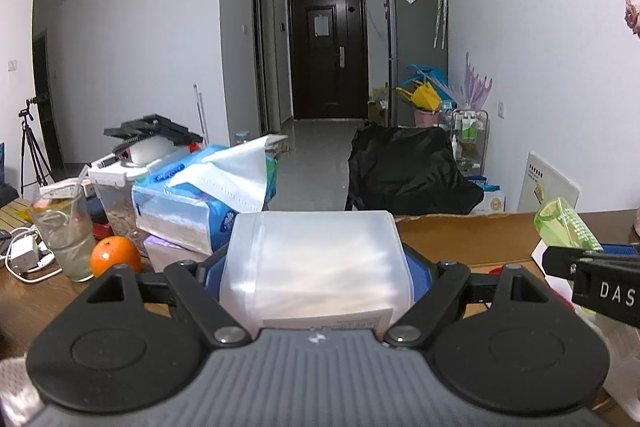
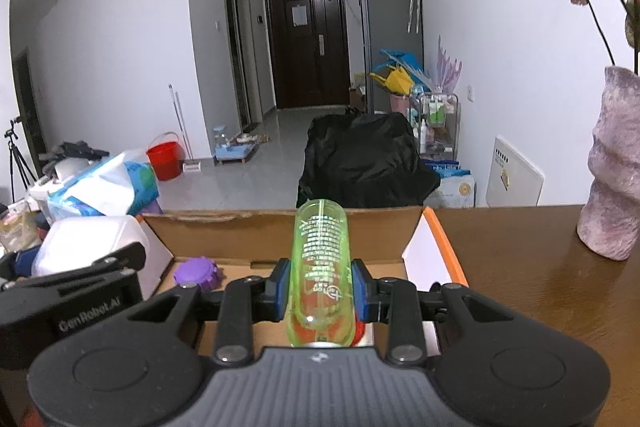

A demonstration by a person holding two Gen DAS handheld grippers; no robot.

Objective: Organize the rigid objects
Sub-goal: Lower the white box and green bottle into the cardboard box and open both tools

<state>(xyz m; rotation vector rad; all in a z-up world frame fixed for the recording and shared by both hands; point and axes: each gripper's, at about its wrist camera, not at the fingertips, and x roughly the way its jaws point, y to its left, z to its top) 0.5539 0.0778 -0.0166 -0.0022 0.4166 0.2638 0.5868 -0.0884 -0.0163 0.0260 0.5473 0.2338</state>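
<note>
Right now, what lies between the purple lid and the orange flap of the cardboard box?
The green bottle, held in the right gripper jaws, shows between them in the right wrist view.

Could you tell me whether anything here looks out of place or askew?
Mainly the tissue pack: it sits tilted atop clutter with a sheet hanging out. The green bottle lies horizontal only because the right gripper holds it.

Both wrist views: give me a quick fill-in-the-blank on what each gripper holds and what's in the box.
1. The right gripper is shut on a ____ transparent bottle.
2. The left gripper clamps a translucent ____ container.
3. A ____ cap lies in the cardboard box.
4. Beside the glass sits an ____.

Missing: green; white; purple; orange
</note>
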